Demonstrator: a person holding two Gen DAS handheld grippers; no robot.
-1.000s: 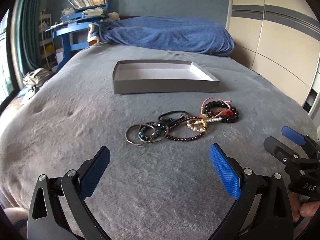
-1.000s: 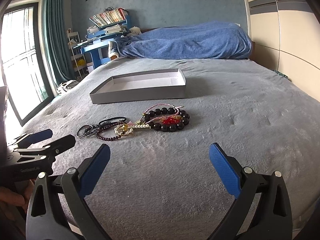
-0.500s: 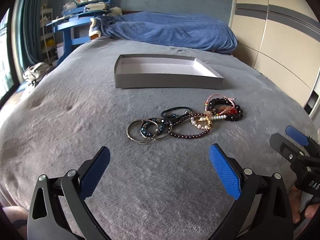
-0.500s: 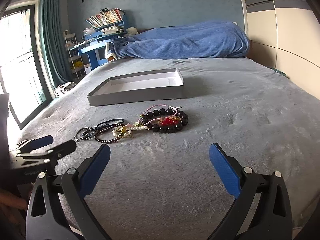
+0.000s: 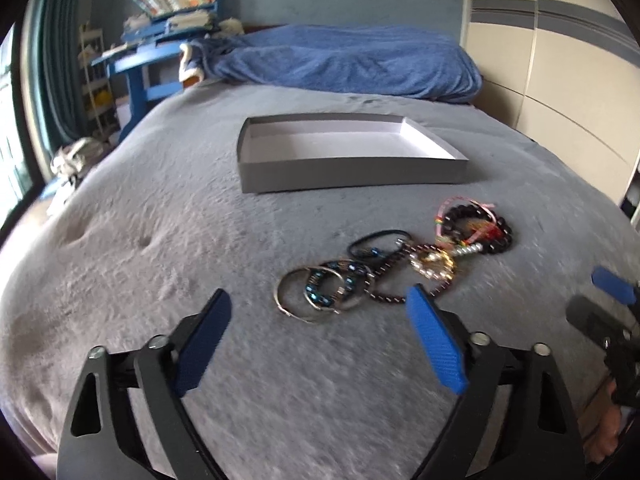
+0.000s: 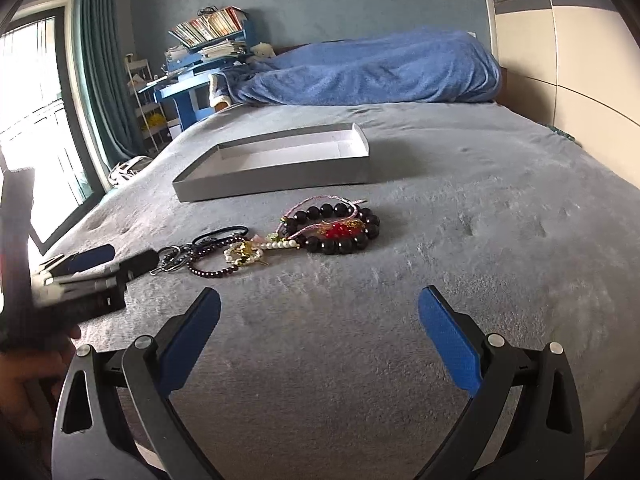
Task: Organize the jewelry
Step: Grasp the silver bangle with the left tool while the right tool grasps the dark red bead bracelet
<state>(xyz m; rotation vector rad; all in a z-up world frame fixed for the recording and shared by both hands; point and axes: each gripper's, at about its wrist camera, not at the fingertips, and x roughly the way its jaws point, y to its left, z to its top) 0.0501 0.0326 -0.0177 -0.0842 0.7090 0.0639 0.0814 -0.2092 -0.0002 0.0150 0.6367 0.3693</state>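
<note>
A row of tangled bracelets lies on the grey bed cover (image 5: 160, 240): metal bangles (image 5: 308, 294) at the left, a dark red bead strand (image 5: 384, 298), a pearl and gold bracelet (image 5: 432, 266) and a large black bead bracelet (image 5: 476, 228) at the right. It also shows in the right wrist view (image 6: 340, 228). An empty grey tray (image 5: 352, 174) (image 6: 276, 178) sits beyond them. My left gripper (image 5: 320, 324) is open, close in front of the bangles. My right gripper (image 6: 320, 320) is open and empty, short of the black beads.
A blue blanket (image 5: 340, 64) is heaped at the far end of the bed. A blue desk with books (image 5: 160, 40) stands at the back left, a wardrobe (image 5: 560, 80) at the right. The window (image 6: 36, 120) is at the left.
My left gripper has moved forward and right, closer to the bangles. My right gripper has edged forward toward the black beads. Both stay open.
</note>
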